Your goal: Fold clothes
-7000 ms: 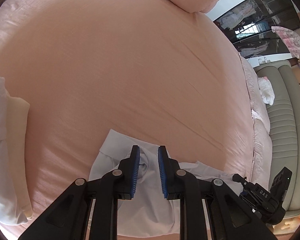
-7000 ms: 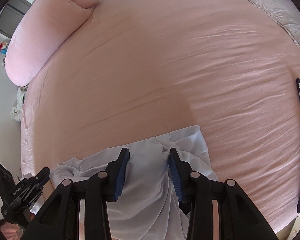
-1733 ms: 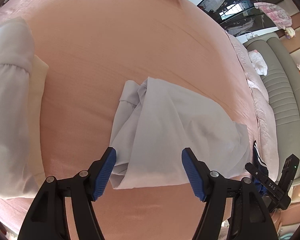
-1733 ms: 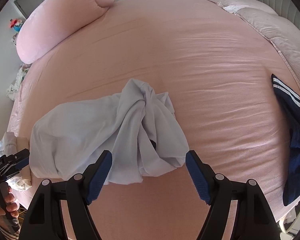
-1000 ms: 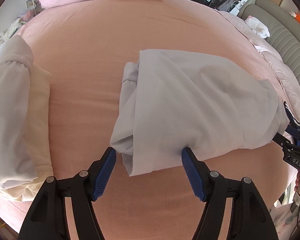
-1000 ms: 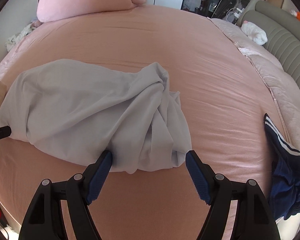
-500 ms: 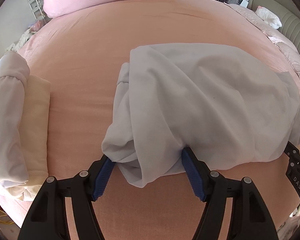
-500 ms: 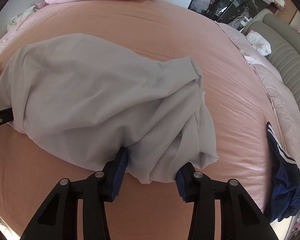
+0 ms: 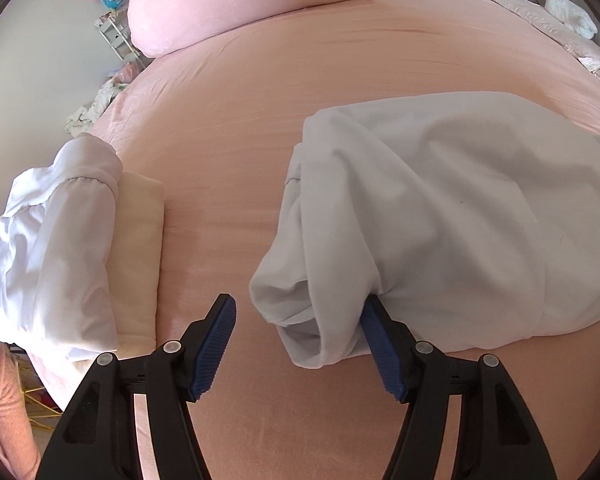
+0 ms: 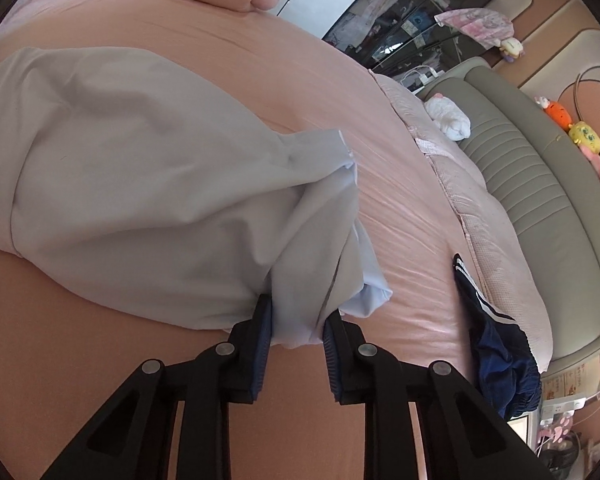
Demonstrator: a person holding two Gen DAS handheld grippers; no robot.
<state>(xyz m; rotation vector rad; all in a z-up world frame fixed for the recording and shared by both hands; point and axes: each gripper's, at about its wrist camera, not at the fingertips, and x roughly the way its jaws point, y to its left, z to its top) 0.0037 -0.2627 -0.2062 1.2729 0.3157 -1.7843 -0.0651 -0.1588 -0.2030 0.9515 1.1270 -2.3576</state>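
A crumpled light grey garment (image 9: pixel 440 208) lies on the pink bed sheet (image 9: pixel 300 80). My left gripper (image 9: pixel 298 314) is at the garment's near left corner. Its jaws are closing: the right pad (image 9: pixel 376 340) touches the cloth, while the left pad (image 9: pixel 216 340) stands apart over bare sheet. In the right wrist view the same garment (image 10: pixel 140 168) bulges up to the left. My right gripper (image 10: pixel 298 322) is at its near right corner, jaws closing, with a bunch of cloth filling the gap between both pads.
A folded white garment (image 9: pixel 52 248) lies on a cream one (image 9: pixel 140 240) at the bed's left edge. A pink pillow (image 9: pixel 240 0) lies at the far end. A navy striped garment (image 10: pixel 496 352) lies right, beside a pink quilt (image 10: pixel 488 216) and a grey padded sofa (image 10: pixel 540 184).
Both grippers have come in to the garment's near edge and tipped up. The right jaws have narrowed from wide open onto a bunch of cloth. The left jaws narrowed only slightly.
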